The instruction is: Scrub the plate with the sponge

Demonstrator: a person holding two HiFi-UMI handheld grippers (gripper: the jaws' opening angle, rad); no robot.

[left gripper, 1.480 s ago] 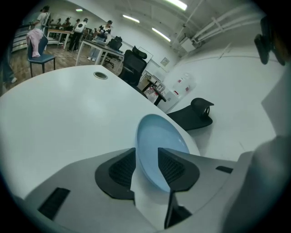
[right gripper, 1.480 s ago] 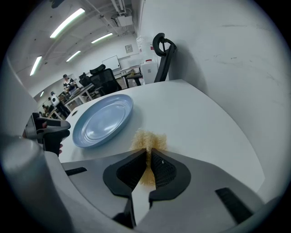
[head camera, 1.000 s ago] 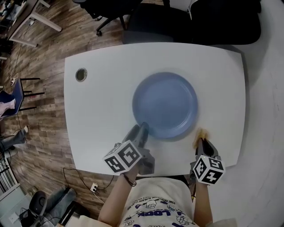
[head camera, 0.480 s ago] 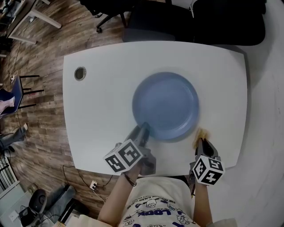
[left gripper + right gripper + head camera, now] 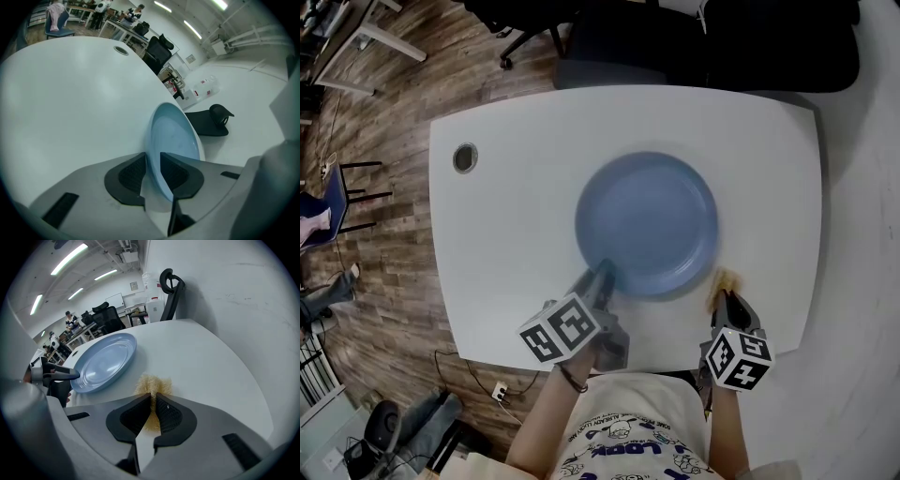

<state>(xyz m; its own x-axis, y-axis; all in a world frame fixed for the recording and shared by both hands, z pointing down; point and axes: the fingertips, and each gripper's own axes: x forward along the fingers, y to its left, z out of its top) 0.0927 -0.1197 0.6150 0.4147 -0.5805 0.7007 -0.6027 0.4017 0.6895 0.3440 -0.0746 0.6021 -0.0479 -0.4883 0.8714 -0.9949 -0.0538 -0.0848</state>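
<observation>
A round blue plate point(image 5: 647, 223) lies flat on the white table point(image 5: 516, 216). My left gripper point(image 5: 602, 274) reaches its near left rim. In the left gripper view the plate point(image 5: 173, 136) has its rim between the two pads. The jaws of the left gripper point(image 5: 152, 161) have just been closing and now press the rim from both sides. To the right of the plate, my right gripper point(image 5: 724, 296) is shut on a tan fibrous sponge point(image 5: 727, 281) that rests on the table. The sponge point(image 5: 152, 384) sticks out past the right gripper point(image 5: 153, 401). The plate point(image 5: 105, 362) lies a short way to its left.
A round cable hole point(image 5: 465, 157) sits near the table's far left corner. A black office chair point(image 5: 703, 42) stands behind the far edge. Wooden floor with chairs and cables lies to the left. Both grippers are close to the table's near edge.
Both grippers and the plate stay where they were; only the head view has shifted slightly.
</observation>
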